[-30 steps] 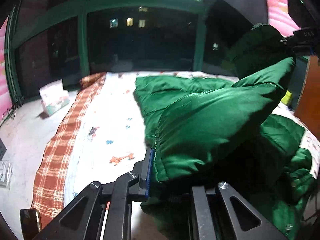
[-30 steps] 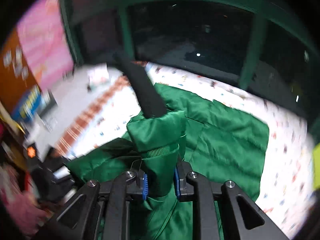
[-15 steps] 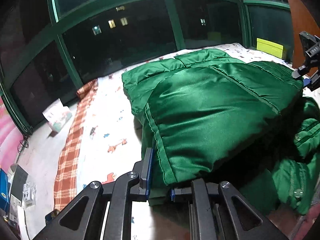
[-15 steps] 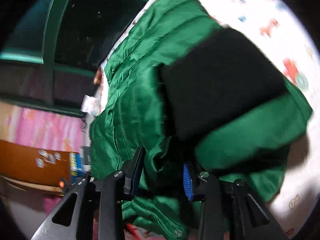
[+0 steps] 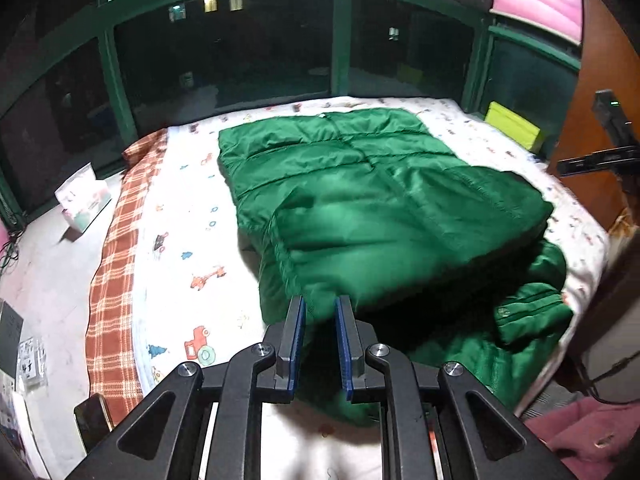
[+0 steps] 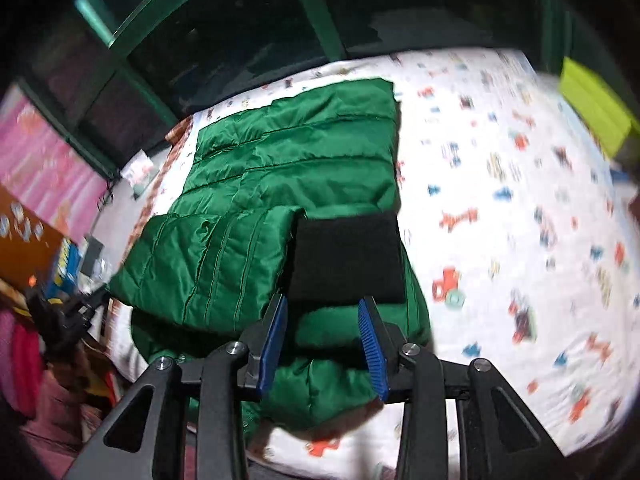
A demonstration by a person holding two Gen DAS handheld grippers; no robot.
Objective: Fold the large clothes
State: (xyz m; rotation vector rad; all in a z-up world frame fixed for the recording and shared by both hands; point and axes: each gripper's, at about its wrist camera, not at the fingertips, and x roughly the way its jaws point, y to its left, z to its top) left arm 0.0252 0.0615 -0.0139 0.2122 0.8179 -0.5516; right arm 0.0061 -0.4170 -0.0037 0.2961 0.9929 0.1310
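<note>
Lying folded on the cartoon-print white bedsheet [image 5: 192,216], the puffy quilted green jacket [image 5: 384,216] could spring open: left claw [image 5: 320,340] and right claw [image 6: 324,344] have just parted, holding nothing; its loose sleeve [image 5: 532,316] may slide off.

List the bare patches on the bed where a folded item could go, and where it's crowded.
Free: the printed sheet right of the green jacket, out to the yellow box. Also a narrower strip between the jacket and the plaid blanket. Crowded: the near edge, where the jacket's loose folds bunch.
</note>
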